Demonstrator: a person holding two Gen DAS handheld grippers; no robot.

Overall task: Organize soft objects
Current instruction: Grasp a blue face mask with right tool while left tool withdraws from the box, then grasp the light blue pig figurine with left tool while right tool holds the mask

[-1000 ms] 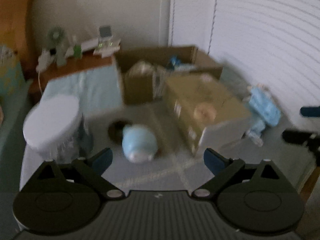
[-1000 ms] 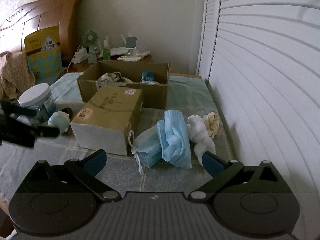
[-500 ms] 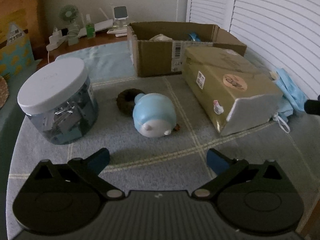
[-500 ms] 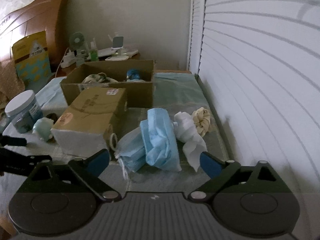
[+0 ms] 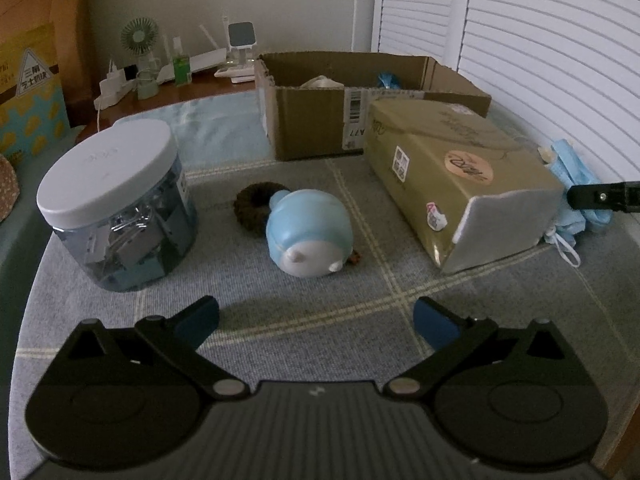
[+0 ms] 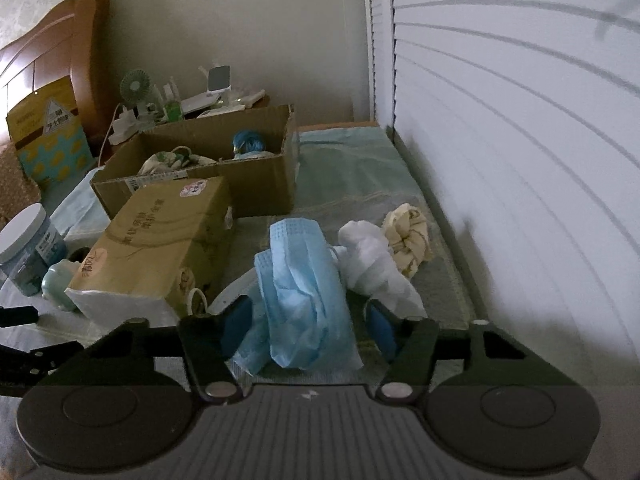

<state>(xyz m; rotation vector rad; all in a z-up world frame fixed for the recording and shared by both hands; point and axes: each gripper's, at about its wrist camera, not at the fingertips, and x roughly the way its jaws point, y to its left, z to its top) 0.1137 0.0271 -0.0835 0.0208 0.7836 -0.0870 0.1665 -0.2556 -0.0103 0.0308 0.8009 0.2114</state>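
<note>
Right wrist: crumpled blue masks (image 6: 304,292)

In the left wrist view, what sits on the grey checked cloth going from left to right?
Clear jar with white lid → brown hair tie → pale blue round toy → gold wrapped pack → blue face masks.

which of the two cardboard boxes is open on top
The plain brown cardboard box farther back is open, with soft items showing inside. The olive-gold printed box in front is closed, with stickers on top.
</note>
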